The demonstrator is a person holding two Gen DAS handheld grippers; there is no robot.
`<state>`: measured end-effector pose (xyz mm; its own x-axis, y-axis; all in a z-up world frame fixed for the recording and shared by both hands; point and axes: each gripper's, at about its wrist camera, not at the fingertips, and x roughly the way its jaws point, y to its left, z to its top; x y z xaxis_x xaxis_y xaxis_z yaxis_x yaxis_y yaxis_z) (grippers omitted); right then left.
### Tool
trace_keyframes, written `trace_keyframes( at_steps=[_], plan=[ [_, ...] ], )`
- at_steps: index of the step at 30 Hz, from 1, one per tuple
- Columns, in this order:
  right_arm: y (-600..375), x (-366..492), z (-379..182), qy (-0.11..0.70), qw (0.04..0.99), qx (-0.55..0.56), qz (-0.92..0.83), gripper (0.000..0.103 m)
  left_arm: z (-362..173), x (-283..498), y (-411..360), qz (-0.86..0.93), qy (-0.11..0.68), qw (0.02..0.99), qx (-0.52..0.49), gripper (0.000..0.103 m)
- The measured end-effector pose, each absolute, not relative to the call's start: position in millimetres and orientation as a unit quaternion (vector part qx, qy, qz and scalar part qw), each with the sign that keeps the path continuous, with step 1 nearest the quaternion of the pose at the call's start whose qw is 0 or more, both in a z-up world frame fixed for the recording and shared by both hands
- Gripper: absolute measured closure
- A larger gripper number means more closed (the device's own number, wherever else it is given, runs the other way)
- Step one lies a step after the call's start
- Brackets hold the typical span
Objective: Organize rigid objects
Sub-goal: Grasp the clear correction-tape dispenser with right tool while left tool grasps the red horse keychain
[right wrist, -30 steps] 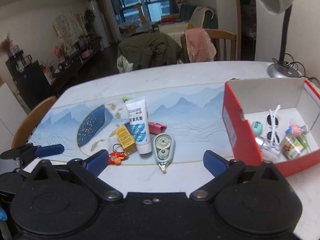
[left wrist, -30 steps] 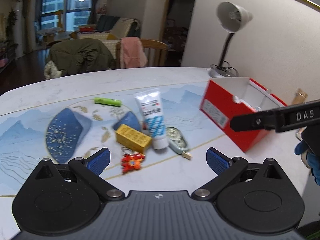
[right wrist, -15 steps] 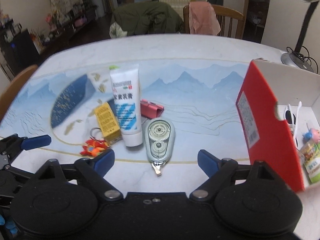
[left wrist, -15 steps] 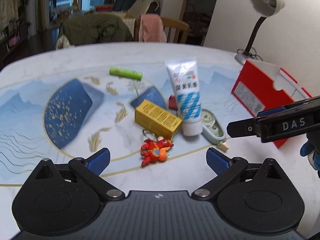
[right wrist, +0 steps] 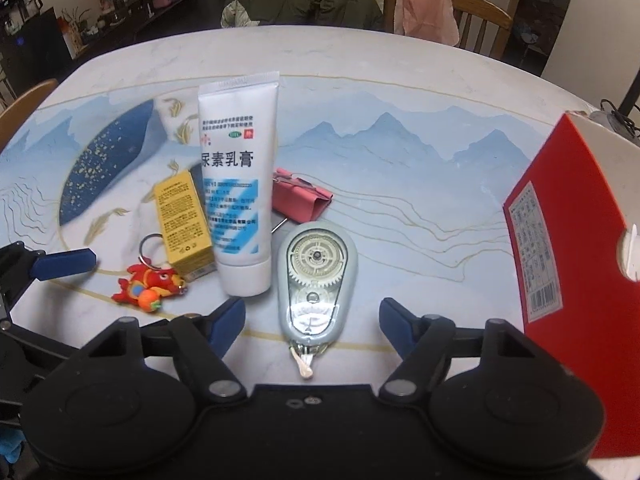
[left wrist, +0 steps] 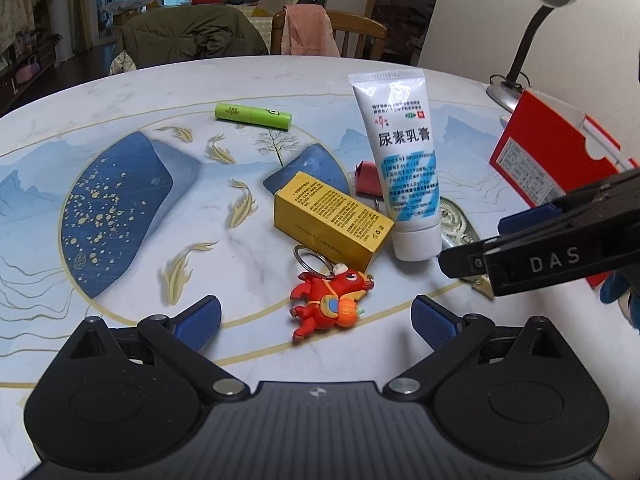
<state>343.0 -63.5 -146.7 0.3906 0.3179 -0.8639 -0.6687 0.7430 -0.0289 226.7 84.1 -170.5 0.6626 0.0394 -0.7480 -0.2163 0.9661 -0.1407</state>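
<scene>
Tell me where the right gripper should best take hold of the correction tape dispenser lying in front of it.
Probably across the wide rounded body of the correction tape dispenser, coming straight down. It lies flat with its narrow tip toward the right gripper, whose open jaws already straddle its long axis. The cream tube sits close on the left, so stay at the near half.

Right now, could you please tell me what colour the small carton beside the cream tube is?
The carton is yellow with dark print, clearest in the left wrist view.
</scene>
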Motion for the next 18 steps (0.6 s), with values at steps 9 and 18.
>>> trace_keyframes(
  at_steps=[9,18],
  plan=[
    [-50,346,-158,0.458,0.807,-0.214,0.306,0.048,-170,234,77,0.071,0.400,0.910,-0.087,0.019],
    [-52,349,-158,0.455,0.812,-0.201,0.306,0.060,-167,236,76,0.066,0.396,0.912,-0.079,0.057]
  ],
)
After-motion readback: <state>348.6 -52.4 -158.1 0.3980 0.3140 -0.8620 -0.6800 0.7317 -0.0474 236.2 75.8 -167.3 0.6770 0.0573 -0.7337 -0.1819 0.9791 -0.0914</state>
